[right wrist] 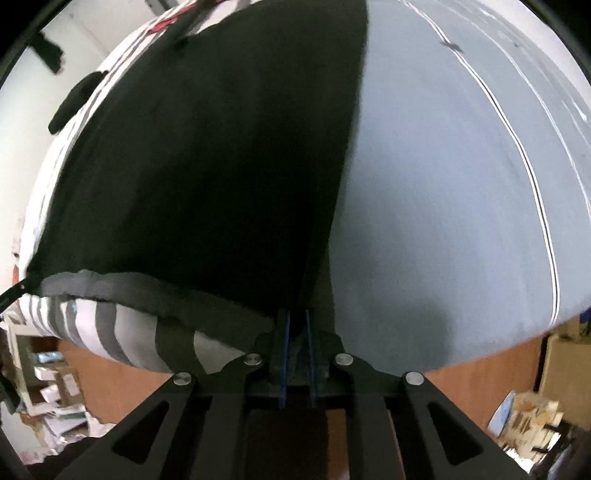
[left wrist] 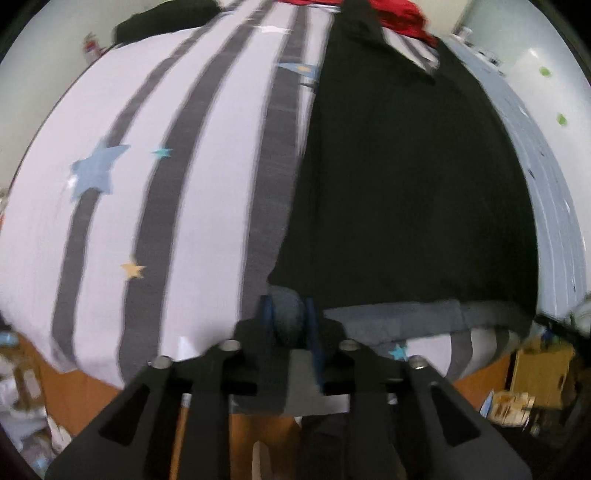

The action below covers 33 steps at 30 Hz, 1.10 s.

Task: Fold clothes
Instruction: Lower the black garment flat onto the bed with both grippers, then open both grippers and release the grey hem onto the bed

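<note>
Black garment (left wrist: 406,177) lies spread flat on the bed, over the striped star-print sheet (left wrist: 207,184) on one side and a plain grey-blue cover (right wrist: 461,203) on the other. Near hem, showing a grey inner band (left wrist: 399,317), runs along the bed's near edge.

Left gripper (left wrist: 288,317): fingers partly closed around a rounded bunch of grey fabric at the hem's left corner. Looks pinched, though blur leaves firm pressure uncertain.

Right gripper (right wrist: 297,325): fingers nearly clenched, thin dark cloth between them at the hem's right corner.

Judgement: bottom-edge fold in hand, both corners picked up.

To do it well:
- Firm up the left pinch before lifting.
- Raise both corners evenly, keeping the hem taut between them.
- Carry the edge toward the collar end, by the red cloth (left wrist: 399,16).
- Avoid catching the sheet underneath.
- Lay down square, then let go.
</note>
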Each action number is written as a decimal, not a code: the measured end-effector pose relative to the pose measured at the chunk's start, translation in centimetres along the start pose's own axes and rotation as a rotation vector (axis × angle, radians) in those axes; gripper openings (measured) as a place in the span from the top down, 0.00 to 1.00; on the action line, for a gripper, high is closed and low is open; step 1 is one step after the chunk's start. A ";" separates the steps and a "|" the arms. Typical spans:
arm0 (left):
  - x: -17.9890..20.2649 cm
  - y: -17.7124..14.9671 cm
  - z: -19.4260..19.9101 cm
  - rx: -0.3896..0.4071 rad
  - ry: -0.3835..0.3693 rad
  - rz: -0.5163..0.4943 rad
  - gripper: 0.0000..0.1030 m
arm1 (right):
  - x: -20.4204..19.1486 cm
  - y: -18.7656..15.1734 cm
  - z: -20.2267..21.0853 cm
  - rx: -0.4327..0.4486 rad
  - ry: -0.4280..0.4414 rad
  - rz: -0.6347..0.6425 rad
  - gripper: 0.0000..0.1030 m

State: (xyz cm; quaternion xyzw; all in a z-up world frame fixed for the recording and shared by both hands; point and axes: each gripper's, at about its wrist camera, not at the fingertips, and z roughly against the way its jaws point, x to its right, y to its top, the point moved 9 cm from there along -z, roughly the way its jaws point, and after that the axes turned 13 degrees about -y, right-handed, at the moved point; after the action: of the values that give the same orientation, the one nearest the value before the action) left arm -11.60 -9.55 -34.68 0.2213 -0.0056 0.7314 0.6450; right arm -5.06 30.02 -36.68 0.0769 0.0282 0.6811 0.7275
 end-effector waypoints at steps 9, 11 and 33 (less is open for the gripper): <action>-1.3 9.1 2.2 0.217 0.016 0.038 0.42 | 1.2 6.1 5.4 0.221 -0.013 -0.061 0.72; -0.5 12.0 0.8 0.250 0.008 0.003 0.42 | 1.2 9.1 4.9 0.266 -0.011 -0.081 0.72; 4.2 30.0 -17.4 0.143 -0.153 -0.153 0.48 | -1.4 34.2 -5.1 0.424 -0.028 -0.104 0.68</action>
State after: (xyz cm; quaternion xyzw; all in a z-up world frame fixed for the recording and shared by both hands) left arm -45.79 -5.58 -40.66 0.3216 0.0144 0.6595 0.6792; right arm -39.62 31.01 -36.71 0.2359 0.1646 0.6203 0.7297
